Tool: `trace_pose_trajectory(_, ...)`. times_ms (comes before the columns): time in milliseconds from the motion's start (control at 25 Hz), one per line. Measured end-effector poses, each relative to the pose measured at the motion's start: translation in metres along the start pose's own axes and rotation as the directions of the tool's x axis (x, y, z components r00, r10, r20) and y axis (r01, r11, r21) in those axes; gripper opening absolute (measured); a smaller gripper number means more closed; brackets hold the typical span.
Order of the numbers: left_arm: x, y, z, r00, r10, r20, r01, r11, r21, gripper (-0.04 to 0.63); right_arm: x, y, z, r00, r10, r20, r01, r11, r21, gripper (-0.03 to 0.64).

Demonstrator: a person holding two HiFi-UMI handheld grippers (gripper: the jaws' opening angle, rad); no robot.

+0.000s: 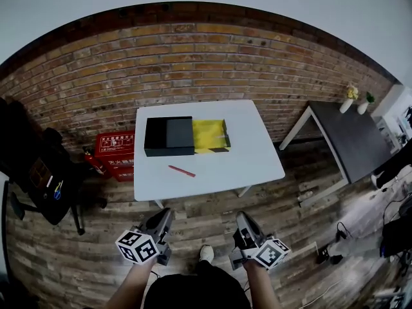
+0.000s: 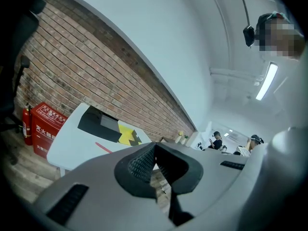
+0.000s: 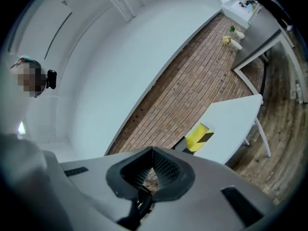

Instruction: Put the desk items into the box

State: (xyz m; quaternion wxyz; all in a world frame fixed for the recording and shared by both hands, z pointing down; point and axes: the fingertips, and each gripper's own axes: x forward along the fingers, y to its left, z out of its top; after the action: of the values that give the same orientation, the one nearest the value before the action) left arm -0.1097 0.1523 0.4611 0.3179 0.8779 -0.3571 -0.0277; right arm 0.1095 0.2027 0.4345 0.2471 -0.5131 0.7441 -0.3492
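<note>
Pen (image 1: 181,170) nr box (image 1: 168,136), red case (image 1: 114,154) by table (image 1: 257,153)

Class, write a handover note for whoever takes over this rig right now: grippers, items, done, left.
Left gripper: shut, empty, low, short of the table.
Right gripper: the same.
Box: on the table, yellow inside showing.
Red pen: on the table in front of the box, outside it.
Done: nothing that shows.
Left: pen into box.
</note>
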Motion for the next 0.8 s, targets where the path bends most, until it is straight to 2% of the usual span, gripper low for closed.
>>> trace_pose_trajectory(240, 0.04, -0.003, 0.005, 0.999, 0.037, 0.014, -0.037, 0.999, 0.009, 0.014, 0.027, -0.031, 0.031, 0.999, 0.034, -0.034, -0.034, 0.999, 0.002, 0.021)
trace_pose_trajectory(800, 0.096, 0.007, 0.004, 0.994, 0.106, 0.012, -0.106, 0.994, -0.012, 0.014, 0.064, -0.077, 0.063, 0.993, 0.063, -0.099, -0.06, 0.998, 0.033, 0.021)
